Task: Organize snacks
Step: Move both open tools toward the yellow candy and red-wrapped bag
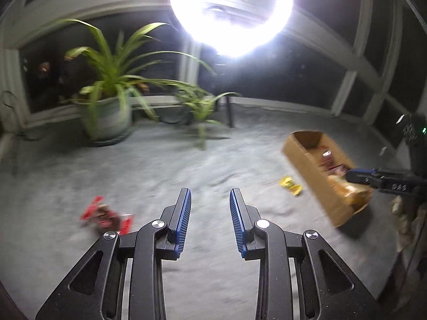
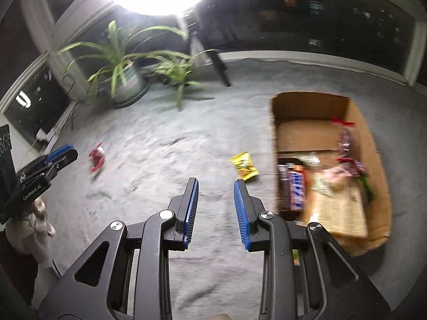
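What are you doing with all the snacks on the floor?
A person with a gripper in each hand is tidying snacks into a cardboard box on the grey carpet. Several packets already lie in the box. A yellow packet and a red packet are loose on the carpet. The left gripper and the right gripper hold nothing, jaws slightly apart.

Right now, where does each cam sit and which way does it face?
Left wrist: on the left hand-held gripper, angled down at the carpet; red snack to its left, right hand-held gripper over the box.
Right wrist: on the right hand-held gripper, facing the yellow snack; sleeve shows.
Shared: plant, box, both snacks.
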A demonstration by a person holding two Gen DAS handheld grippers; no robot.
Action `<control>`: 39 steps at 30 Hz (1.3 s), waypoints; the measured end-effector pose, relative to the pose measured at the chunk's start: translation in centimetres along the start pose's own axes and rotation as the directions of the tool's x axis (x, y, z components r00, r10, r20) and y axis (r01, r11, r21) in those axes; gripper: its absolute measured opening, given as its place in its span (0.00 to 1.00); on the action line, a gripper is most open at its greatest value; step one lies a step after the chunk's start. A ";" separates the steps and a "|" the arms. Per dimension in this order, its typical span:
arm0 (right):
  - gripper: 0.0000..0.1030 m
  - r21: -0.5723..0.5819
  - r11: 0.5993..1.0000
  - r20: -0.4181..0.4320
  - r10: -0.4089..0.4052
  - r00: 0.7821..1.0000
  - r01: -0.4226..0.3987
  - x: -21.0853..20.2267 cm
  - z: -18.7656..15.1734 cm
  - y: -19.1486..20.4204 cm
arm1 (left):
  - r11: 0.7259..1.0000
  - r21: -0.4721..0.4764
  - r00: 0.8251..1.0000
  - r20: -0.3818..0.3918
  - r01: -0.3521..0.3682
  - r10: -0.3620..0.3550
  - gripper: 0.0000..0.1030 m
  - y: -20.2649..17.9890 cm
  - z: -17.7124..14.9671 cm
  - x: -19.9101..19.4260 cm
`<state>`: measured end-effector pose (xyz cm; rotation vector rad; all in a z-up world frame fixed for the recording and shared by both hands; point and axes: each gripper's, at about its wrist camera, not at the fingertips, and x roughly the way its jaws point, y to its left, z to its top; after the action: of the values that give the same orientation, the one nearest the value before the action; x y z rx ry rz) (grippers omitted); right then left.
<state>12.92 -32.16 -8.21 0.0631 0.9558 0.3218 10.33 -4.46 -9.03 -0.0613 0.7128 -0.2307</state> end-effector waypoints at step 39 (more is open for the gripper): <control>0.37 -0.248 0.961 -0.170 -0.170 0.971 0.124 10.1 1.7 2.1 | 0.975 -0.195 0.994 -0.051 -0.106 0.098 0.43 8.1 -5.4 -1.0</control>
<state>19.18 -26.97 -14.83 -0.2601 1.0986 0.3048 7.56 3.75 -13.54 -0.2096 0.7760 -0.0618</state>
